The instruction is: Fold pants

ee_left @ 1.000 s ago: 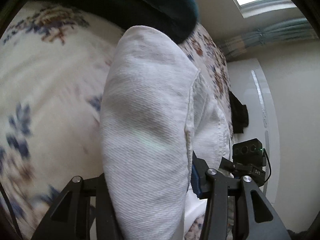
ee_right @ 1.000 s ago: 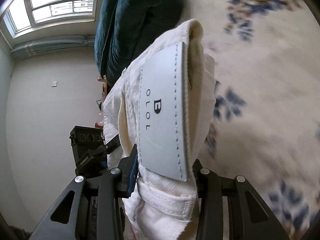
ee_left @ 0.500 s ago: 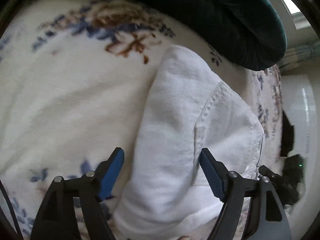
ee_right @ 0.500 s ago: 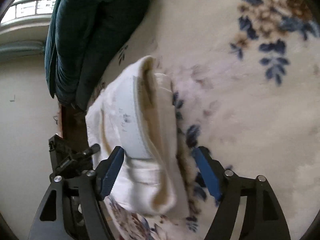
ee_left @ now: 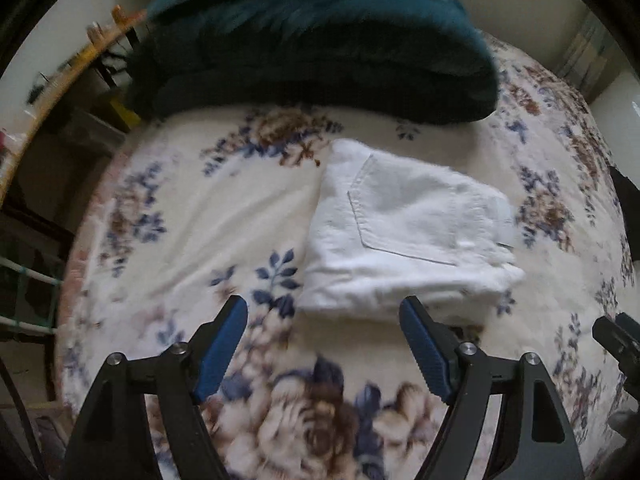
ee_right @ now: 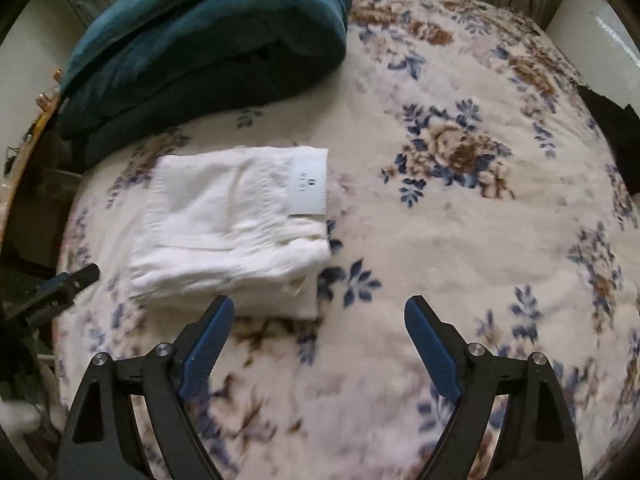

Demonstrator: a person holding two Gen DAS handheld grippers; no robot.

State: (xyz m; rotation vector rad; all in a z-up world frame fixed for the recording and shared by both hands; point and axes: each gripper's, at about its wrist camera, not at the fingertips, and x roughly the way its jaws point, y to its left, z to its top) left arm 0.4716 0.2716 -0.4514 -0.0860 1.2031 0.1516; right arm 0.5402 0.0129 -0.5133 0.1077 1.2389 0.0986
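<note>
Noted white folded pants [ee_left: 404, 236] lying flat on floral bedspread [ee_left: 180, 216], beside teal blanket [ee_left: 320, 40]. Left gripper [ee_left: 324, 344] and right gripper [ee_right: 320, 340]: fingers wide, holding nothing. Best withdrawn straight, clear of the fold.

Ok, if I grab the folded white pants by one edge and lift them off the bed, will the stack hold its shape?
Probably not. The white pants are soft layered cloth, so a one-edge grip would likely let the lower layers droop open. The bundle looks thick, so it may sag under its own weight. Pushed across the fuzzy floral blanket, it would likely bunch rather than slide. Both grippers are open.
</note>
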